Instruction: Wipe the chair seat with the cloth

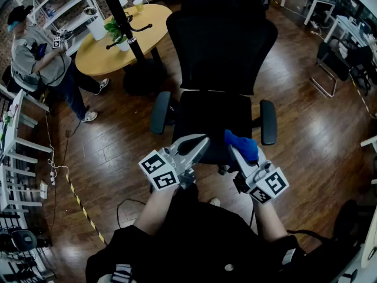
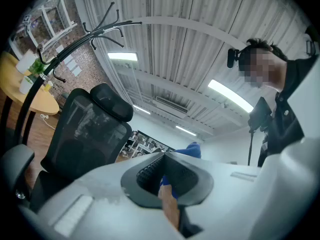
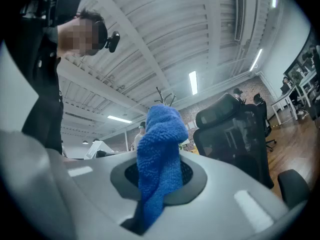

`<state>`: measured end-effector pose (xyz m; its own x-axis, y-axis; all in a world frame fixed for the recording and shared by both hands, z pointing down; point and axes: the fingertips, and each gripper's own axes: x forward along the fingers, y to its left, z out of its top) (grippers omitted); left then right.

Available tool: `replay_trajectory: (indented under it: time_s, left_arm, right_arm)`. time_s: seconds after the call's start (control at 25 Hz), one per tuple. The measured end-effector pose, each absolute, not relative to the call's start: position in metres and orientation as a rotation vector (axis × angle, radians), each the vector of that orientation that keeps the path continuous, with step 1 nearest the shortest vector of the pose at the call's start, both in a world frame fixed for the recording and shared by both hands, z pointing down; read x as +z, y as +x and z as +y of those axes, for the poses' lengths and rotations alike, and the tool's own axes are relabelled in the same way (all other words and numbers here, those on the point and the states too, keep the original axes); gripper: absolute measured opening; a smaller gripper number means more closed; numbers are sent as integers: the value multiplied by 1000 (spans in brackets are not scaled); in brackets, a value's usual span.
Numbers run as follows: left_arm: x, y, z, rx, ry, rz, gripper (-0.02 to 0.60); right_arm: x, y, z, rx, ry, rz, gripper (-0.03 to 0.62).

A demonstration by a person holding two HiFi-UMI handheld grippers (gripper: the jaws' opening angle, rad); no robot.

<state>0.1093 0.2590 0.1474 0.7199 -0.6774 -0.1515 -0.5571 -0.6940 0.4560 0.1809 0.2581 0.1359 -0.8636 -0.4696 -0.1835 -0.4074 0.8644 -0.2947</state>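
A black office chair stands right in front of me, its seat (image 1: 207, 115) bare and its mesh back (image 1: 221, 40) facing me. My right gripper (image 1: 232, 150) hovers over the seat's front right corner, shut on a blue cloth (image 1: 242, 145). In the right gripper view the cloth (image 3: 159, 154) sticks up from between the jaws (image 3: 160, 170), which point up at the ceiling. My left gripper (image 1: 202, 140) is over the seat's front edge, beside the right one. Its jaws (image 2: 164, 157) are shut with nothing held; a bit of the blue cloth (image 2: 192, 149) shows beyond them.
The chair's armrests (image 1: 160, 112) (image 1: 268, 121) flank the seat. A black coat stand (image 1: 125, 22) and a round yellow table (image 1: 100, 49) stand at the back left, with a person (image 1: 38, 55) beside white shelves. Cables and striped tape (image 1: 79, 202) lie on the wooden floor.
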Motion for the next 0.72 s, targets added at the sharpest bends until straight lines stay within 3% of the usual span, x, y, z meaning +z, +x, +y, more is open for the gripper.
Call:
replay_trajectory:
  time_s: [0.44,0.72]
  left_arm:
    - [186,20,131,-473,2482,-926,-3]
    - [235,-13,61,-449,2381,-923,-3]
  right_arm:
    - [181,98,110,-423,-841,2830,37]
    - [278,34,-3,-569,-995,2933,37]
